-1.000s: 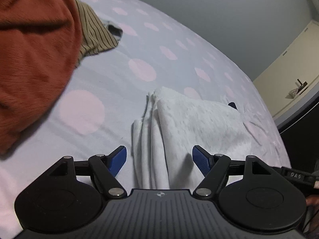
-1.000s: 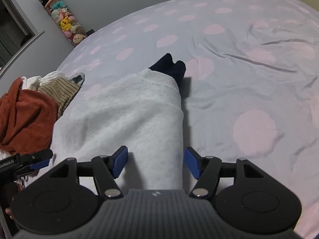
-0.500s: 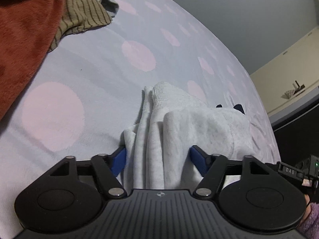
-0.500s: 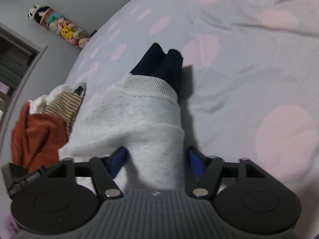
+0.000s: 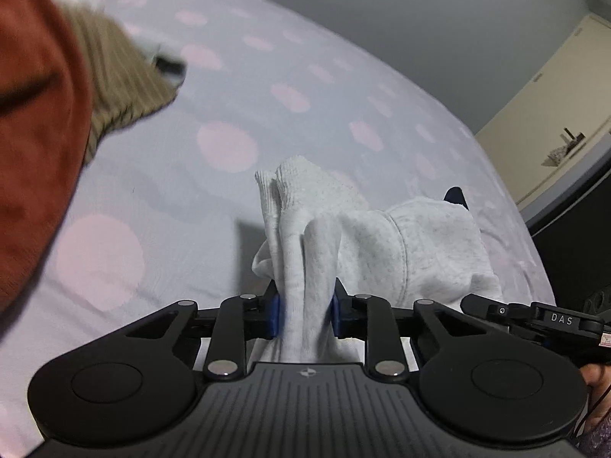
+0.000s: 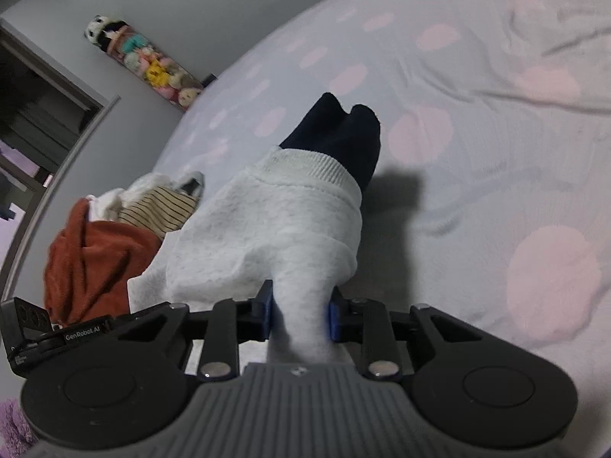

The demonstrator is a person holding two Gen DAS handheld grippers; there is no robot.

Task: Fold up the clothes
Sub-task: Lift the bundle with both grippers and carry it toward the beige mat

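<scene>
**Both claws pinch the grey top, and it could slip**

The soft, light grey sweatshirt with ribbed cuffs (image 5: 401, 244) is on the lilac bed sheet with pink spots (image 5: 229, 114). The near end of it is bunched up and lifted in the claws.

The left gripper (image 5: 305, 315) has its blue pads squeezed tight on a thick bunch of grey cloth. The right gripper (image 6: 299, 315) is squeezed on another bunch, just below a ribbed cuff. A dark blue piece of cloth (image 6: 340, 133) pokes out past that cuff. I cannot tell if it is part of the top or something else.

What could go wrong? The left claw holds many layers at once. If it pulls hard, some layers may slide out and the fold will go messy. If the two claws move at different speeds, the top could twist. The dark blue piece could drop out or get dragged along. The pile with the fuzzy rust-orange garment (image 5: 34, 133) and the tan striped garment (image 5: 118, 87) is close on the left, so a wide swing could bump it.

A second ago both claws were wide open, with the top lying flat between the pads. Half a second ago the pads were only beside the cloth. Now they are closed on it and the cloth is pulled up into bunches.
</scene>
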